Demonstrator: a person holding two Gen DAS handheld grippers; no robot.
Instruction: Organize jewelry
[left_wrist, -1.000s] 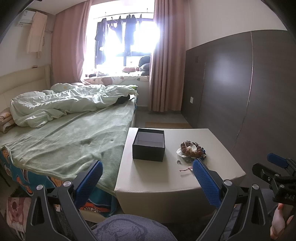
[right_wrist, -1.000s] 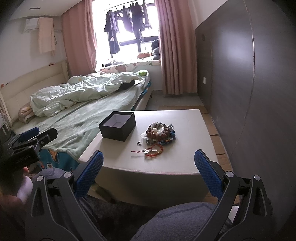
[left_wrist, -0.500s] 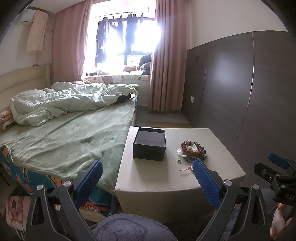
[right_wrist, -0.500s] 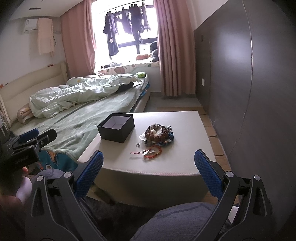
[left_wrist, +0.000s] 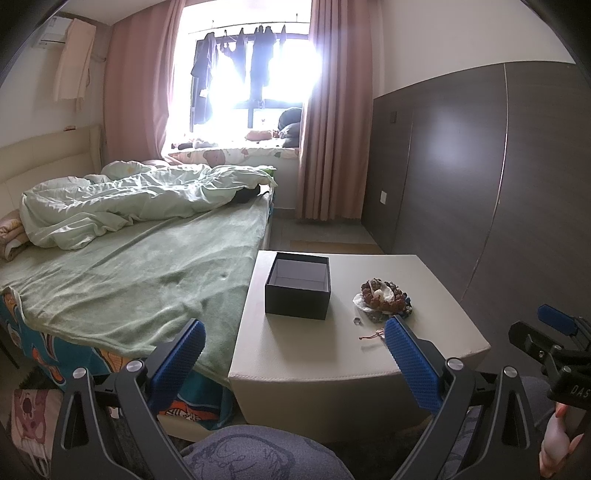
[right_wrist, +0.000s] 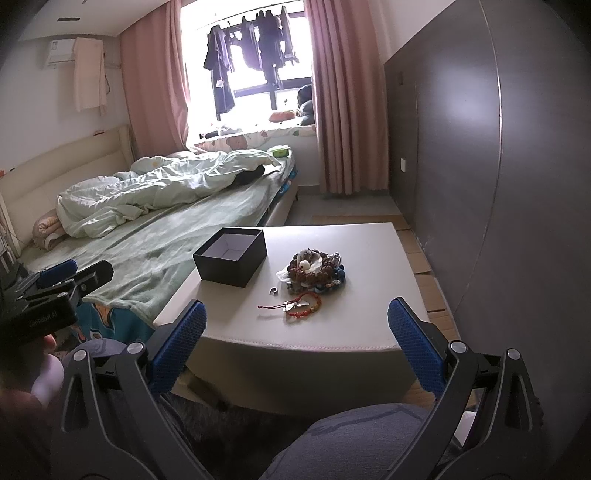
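While both grippers hang short of the worktop, neither touches anything on it. On the left gripper the jaws stand wide apart with nothing between them, and on the right gripper they stand just as wide and as bare. An open black box sits on the worktop's left part, near the bed, its pale inside showing. To its right lies a heap of jewelry: brown beads coiled round something white, with blue beads at the heap's right edge. A small ring lies alone just beside the heap, between it and the box, touching neither. Nearer the worktop's front edge lies a red bracelet with a thin red cord trailing left; whether it touches the heap I cannot tell. From the left wrist view the box is left of the heap, and the left gripper's right finger hides most of the bracelet. A crumpled pale green quilt lies on the bed
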